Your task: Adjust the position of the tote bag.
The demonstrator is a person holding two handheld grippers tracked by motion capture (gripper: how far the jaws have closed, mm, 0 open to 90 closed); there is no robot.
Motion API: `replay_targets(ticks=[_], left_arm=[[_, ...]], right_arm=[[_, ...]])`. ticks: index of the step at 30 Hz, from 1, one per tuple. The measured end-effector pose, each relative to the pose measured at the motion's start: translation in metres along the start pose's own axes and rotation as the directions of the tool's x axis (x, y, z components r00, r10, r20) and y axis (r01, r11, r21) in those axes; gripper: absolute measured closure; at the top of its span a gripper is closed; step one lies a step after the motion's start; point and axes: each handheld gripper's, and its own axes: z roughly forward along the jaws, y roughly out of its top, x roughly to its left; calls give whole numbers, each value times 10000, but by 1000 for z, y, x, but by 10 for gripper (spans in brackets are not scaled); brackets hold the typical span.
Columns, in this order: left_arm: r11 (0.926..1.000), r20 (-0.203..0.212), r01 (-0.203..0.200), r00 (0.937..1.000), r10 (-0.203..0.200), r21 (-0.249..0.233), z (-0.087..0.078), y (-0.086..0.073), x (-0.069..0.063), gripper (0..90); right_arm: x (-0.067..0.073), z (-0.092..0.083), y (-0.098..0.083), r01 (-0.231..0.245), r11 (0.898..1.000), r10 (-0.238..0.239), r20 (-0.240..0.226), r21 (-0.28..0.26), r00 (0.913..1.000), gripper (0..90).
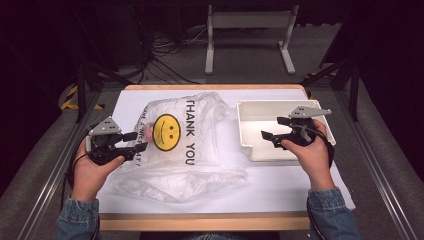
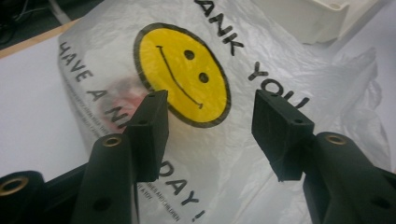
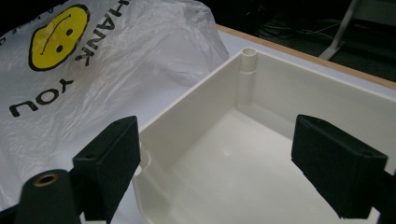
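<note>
A thin clear plastic bag (image 1: 200,125) with a yellow smiley face (image 1: 166,132) and "THANK YOU" lettering lies crumpled across the middle of the table. A reddish thing (image 2: 126,91) shows dimly through the bag (image 2: 261,154), left of the smiley. My left gripper (image 1: 136,142) hovers at the bag's left edge, open, with nothing pressed between its pads (image 2: 210,100). A white plastic bin (image 1: 247,112) stands to the right of the bag, with nothing inside. My right gripper (image 1: 274,128) hangs over the bin's near left part, open and holding nothing (image 3: 215,130). The bin's inner wall (image 3: 289,88) and the bag (image 3: 140,42) lie ahead of it.
A white sheet (image 1: 280,185) covers the wooden table, whose front edge (image 1: 200,221) runs between the person's sleeves. Behind the table stand a white metal frame (image 1: 250,30) and cables on the floor (image 1: 165,50). Rails run along both sides.
</note>
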Motion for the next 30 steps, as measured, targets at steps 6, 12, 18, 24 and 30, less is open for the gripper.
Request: replay_targets(ticks=[6, 12, 18, 24, 30], left_arm=[[9996, 418, -240, 9988, 235, 125, 7, 9, -17, 424], [9943, 1071, -1029, 9893, 994, 276, 24, 23, -43, 390], [9859, 1676, -1599, 9745, 1495, 501, 42, 31, -62, 334], [9799, 1990, -1916, 9639, 1770, 561, 50, 37, -76, 309], [9693, 2326, -2315, 9503, 2070, 831, 60, 37, -88, 295]], right_arm=[[0, -4, -2, 76, 10000, -76, 86, 44, 9999, 167], [-1, -8, -6, -137, 9999, 137, 116, 46, 9998, 153], [-1, -10, -11, -284, 9995, 282, 159, 133, 9995, 135], [-1, -14, -16, -386, 9990, 381, 201, 216, 9991, 121], [-1, -16, -18, -424, 9989, 420, 205, 199, 9989, 118]])
